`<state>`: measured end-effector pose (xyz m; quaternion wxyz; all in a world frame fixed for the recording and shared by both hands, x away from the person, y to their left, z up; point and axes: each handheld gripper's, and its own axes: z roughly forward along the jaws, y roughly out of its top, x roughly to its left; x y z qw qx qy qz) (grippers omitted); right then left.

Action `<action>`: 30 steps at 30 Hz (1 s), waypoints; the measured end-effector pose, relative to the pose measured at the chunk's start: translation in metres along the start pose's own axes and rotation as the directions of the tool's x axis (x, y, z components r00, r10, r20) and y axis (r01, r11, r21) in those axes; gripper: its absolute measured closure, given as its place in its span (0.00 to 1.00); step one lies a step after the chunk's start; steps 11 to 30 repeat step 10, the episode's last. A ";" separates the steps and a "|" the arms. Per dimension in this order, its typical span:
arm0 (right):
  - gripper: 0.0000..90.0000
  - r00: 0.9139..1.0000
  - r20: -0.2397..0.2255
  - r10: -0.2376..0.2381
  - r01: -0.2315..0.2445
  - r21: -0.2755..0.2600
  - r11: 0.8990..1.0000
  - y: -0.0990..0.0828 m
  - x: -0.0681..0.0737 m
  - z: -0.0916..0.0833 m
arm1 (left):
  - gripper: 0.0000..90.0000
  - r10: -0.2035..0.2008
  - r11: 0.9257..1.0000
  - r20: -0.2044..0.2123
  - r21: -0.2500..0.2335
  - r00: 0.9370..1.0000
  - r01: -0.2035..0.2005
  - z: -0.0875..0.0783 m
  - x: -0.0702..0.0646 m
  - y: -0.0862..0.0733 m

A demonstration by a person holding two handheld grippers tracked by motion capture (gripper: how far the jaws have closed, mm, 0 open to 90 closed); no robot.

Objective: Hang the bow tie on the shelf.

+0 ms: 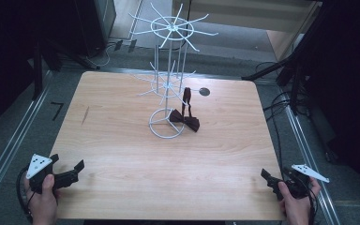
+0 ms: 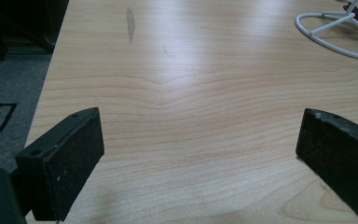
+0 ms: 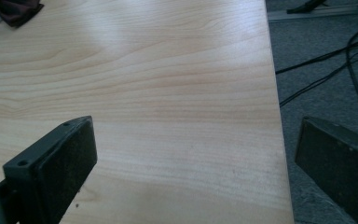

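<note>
A white wire display rack (image 1: 169, 70) with two tiers of spokes stands on a ring base (image 1: 166, 123) at the middle of the wooden table (image 1: 122, 154). A dark brown bow tie (image 1: 185, 119) lies against the base's right side, its strap rising to a lower spoke. My left gripper (image 1: 72, 171) rests at the table's near left corner, open, jaws wide apart over bare wood, with the ring base (image 2: 335, 32) far off at upper right. My right gripper (image 1: 268, 178) sits at the near right corner, open, one jaw past the table edge; the bow tie (image 3: 14, 11) shows at top left.
A small dark round mark (image 1: 204, 91) lies on the table behind the rack. A grey smudge (image 1: 85, 115) marks the left side. Cables (image 1: 281, 105) run over the floor to the right, and a "7" (image 1: 56, 110) is marked on the floor at left.
</note>
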<state>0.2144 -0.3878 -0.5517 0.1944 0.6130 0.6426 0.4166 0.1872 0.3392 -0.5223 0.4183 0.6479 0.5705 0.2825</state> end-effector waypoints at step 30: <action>0.00 1.000 0.004 0.004 -0.004 -0.022 1.000 -0.005 0.001 -0.002 | 0.02 0.005 1.000 -0.003 0.006 1.000 -0.005 0.001 -0.001 0.000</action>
